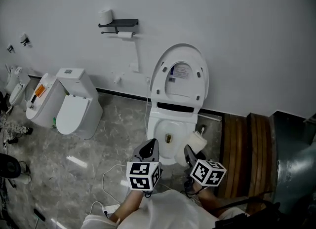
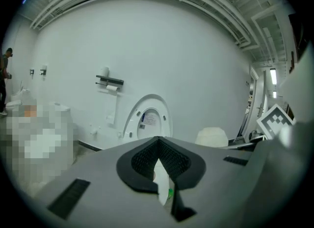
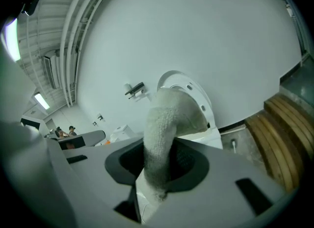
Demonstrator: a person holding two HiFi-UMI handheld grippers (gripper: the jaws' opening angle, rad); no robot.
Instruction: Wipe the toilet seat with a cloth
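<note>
Hovering before the toilet (image 1: 170,119), the right claw (image 1: 189,153) grips the cloth (image 1: 197,141) near the bowl's front rim; the left claw (image 1: 150,146) is closed and empty; the raised toilet seat (image 1: 156,82) looks untouched, so all the wiping seems left.

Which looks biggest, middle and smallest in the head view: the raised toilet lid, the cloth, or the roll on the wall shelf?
1. raised toilet lid: clearly largest.
2. cloth and roll: about alike; the cloth is nearer the camera, so no ranking.
</note>
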